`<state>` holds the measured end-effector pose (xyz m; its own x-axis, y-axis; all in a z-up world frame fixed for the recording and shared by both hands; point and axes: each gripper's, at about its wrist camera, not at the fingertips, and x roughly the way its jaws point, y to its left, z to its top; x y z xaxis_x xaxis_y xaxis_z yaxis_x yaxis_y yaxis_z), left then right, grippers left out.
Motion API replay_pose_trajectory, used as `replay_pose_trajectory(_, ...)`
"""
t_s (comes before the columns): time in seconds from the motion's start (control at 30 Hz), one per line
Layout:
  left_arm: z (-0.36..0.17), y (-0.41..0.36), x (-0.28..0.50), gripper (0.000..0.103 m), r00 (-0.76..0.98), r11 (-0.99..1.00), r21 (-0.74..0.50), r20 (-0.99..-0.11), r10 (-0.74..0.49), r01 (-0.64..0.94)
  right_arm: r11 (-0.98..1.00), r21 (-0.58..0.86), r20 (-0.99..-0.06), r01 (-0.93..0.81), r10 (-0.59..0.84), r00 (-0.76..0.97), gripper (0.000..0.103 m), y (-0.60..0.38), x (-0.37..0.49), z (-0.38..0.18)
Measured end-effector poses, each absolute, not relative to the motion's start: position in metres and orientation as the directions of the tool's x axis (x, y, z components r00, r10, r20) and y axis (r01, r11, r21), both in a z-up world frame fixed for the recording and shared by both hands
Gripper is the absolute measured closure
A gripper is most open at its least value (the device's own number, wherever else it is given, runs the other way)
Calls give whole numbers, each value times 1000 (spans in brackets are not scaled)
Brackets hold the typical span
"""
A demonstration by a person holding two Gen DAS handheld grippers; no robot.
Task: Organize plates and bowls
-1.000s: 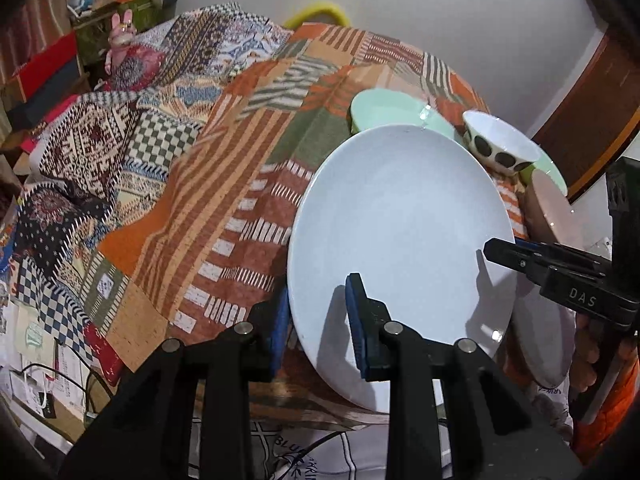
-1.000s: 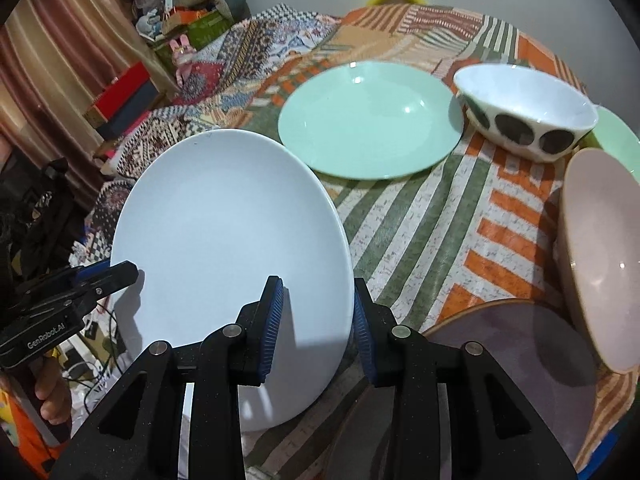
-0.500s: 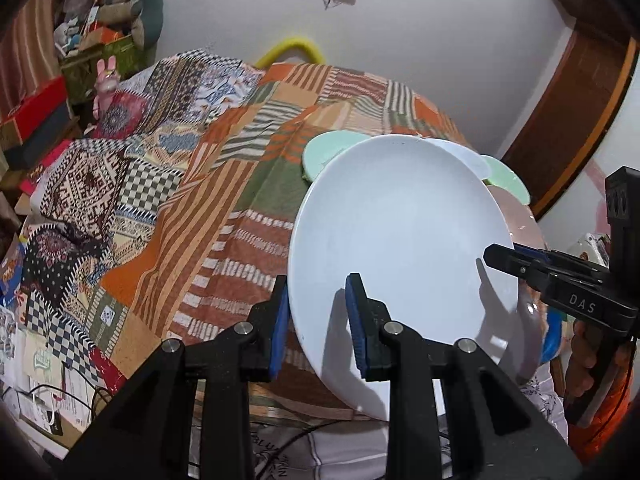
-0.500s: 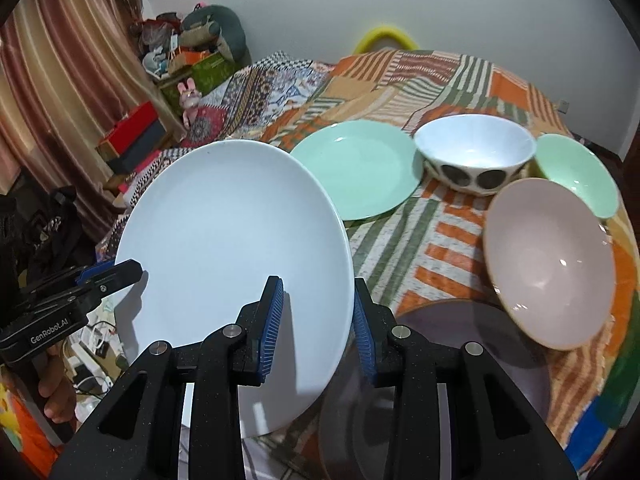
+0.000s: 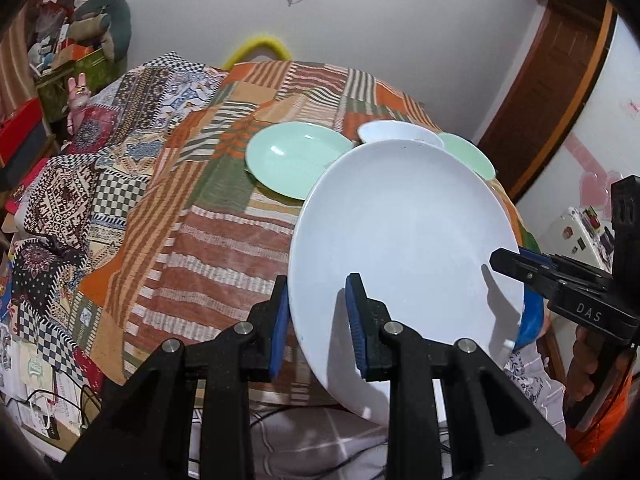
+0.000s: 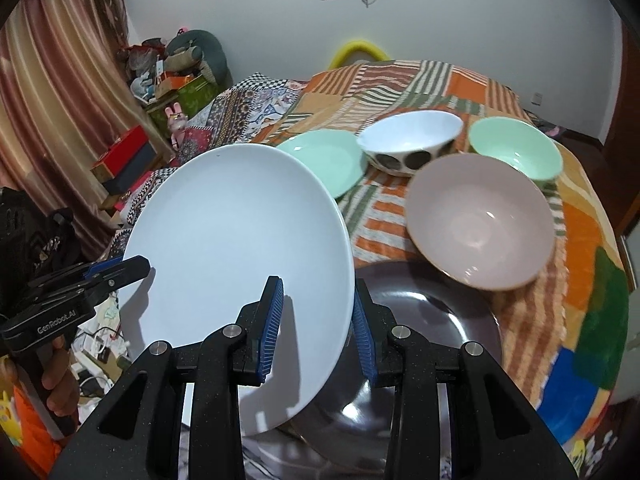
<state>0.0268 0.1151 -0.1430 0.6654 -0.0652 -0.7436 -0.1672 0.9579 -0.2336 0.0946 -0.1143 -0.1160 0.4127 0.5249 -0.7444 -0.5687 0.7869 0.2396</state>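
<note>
A large white plate (image 5: 404,240) (image 6: 240,248) is held in the air over the near edge of the table, tilted. My left gripper (image 5: 318,320) is shut on its left rim. My right gripper (image 6: 316,324) is shut on its right rim. Each gripper shows in the other's view, the right one (image 5: 560,280) and the left one (image 6: 80,284). On the table lie a mint plate (image 6: 320,160) (image 5: 296,160), a white bowl with dark spots (image 6: 408,144), a mint bowl (image 6: 516,152), a pink bowl (image 6: 480,220) and a dark plate (image 6: 420,320).
A patchwork cloth (image 5: 200,208) covers the round table. A yellow chair back (image 6: 358,50) stands at the far side. Boxes and clutter (image 6: 128,164) sit to the left by a curtain. Cables lie on the floor (image 5: 60,400) below the near edge.
Both grippers have lifted the white plate up and back toward me. The table and the other dishes now sit lower and farther away in both views.
</note>
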Motion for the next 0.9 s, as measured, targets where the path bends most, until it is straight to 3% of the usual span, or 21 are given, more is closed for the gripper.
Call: replay_pose_trajectory(0.9, -191, 40, 64, 76, 487, 981, -185, -862, -137, -52, 855, 307, -795, -418, 472, 381, 72, -191, 86, -164)
